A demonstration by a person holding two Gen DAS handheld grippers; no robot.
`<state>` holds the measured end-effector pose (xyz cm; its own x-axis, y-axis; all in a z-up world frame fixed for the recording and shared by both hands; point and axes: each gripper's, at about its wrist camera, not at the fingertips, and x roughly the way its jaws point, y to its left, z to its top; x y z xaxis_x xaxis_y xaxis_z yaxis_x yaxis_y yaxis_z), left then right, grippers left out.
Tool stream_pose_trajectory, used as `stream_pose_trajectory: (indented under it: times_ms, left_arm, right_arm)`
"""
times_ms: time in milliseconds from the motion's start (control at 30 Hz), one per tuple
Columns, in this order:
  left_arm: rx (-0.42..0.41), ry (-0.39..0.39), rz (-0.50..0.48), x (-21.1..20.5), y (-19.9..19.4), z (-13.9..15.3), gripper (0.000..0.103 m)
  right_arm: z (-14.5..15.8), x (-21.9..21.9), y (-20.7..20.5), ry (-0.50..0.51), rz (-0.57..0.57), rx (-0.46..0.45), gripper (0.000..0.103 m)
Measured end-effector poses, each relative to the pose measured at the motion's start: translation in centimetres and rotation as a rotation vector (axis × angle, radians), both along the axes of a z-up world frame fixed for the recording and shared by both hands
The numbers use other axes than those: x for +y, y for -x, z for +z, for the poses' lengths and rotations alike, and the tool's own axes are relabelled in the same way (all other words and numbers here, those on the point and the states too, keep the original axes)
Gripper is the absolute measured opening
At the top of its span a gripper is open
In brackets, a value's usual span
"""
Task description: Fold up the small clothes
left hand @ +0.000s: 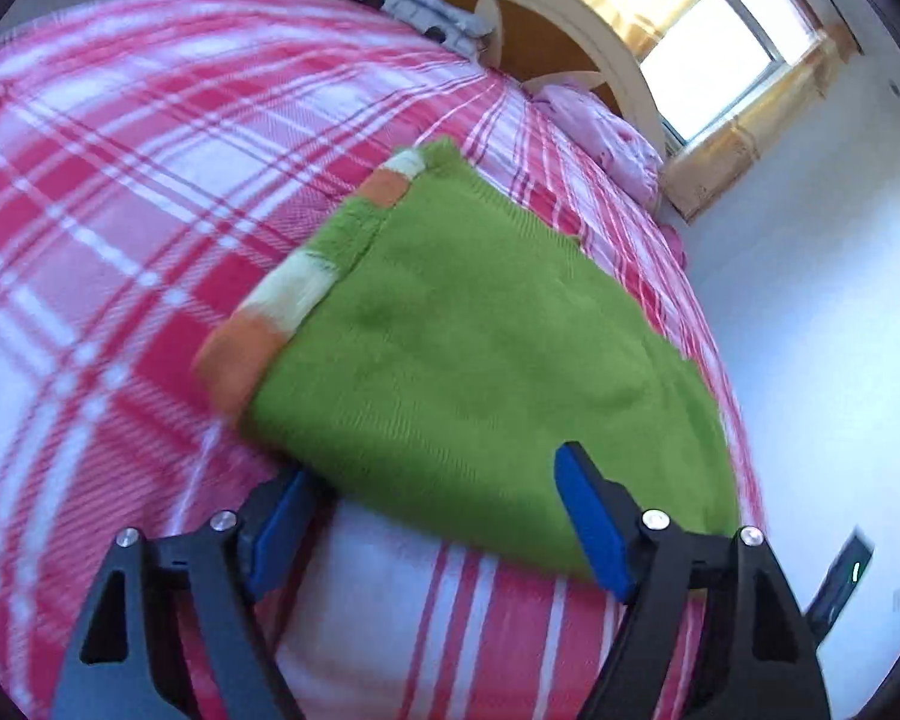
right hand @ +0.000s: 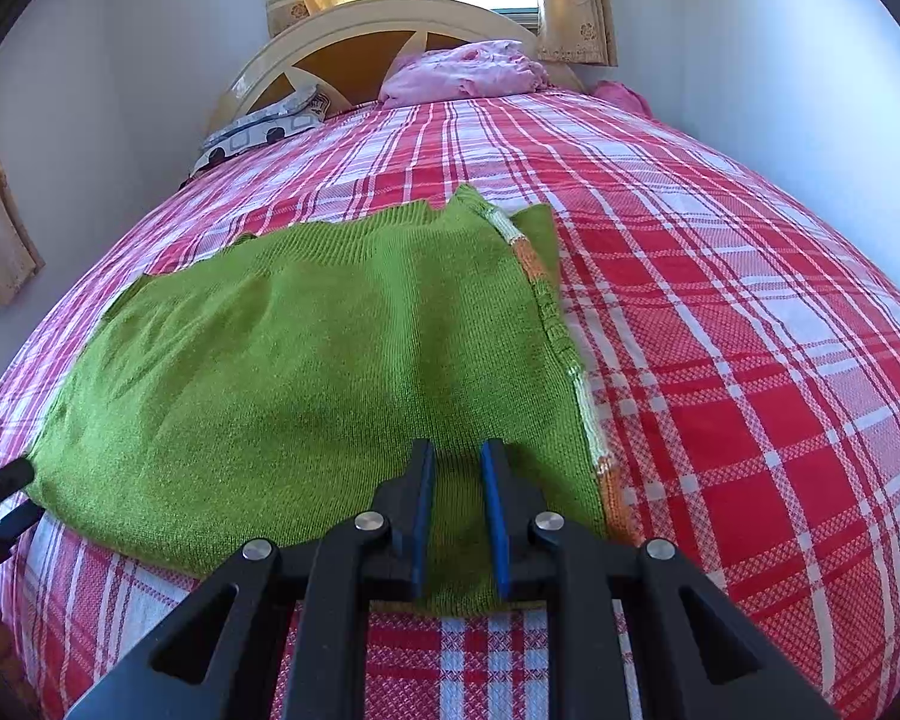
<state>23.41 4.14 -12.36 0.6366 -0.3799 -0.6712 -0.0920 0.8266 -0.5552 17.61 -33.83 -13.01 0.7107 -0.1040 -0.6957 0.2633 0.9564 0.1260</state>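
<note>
Because the green knit sweater (right hand: 306,360) lies folded mid-frame on the plaid bed (right hand: 750,360), it looks soft, light and floppy. Right gripper (right hand: 457,516) jaws pinch its near hem; left gripper (left hand: 438,516) jaws gape wide around its near corner, not pressing it, a good place to take hold.

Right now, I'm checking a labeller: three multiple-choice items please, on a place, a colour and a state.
1. The sweater lies on: A the bedspread, B the floor, C a pillow.
2. Its main colour: A red, B green, C blue.
3. The left gripper is: A shut, B open, C unseen.
A, it lies flat on the plaid; B, the knit is green; B, its jaws stand wide apart.
</note>
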Motion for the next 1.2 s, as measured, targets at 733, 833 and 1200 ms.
stream_pose_trajectory:
  times_ms: [733, 833, 1200]
  left_arm:
    - [-0.062, 0.09, 0.071, 2.3, -1.6, -1.2, 0.029]
    - [-0.071, 0.104, 0.079, 2.4, -1.5, -1.2, 0.029]
    - [-0.099, 0.171, 0.094, 3.0, -0.9, -1.5, 0.028]
  right_arm:
    - [7.9, 7.3, -5.9, -0.021, 0.186, -0.096, 0.069]
    - [8.5, 12.6, -11.4, -0.028, 0.317, -0.018, 0.069]
    - [2.8, 27.4, -24.5, 0.035, 0.547, 0.206, 0.069]
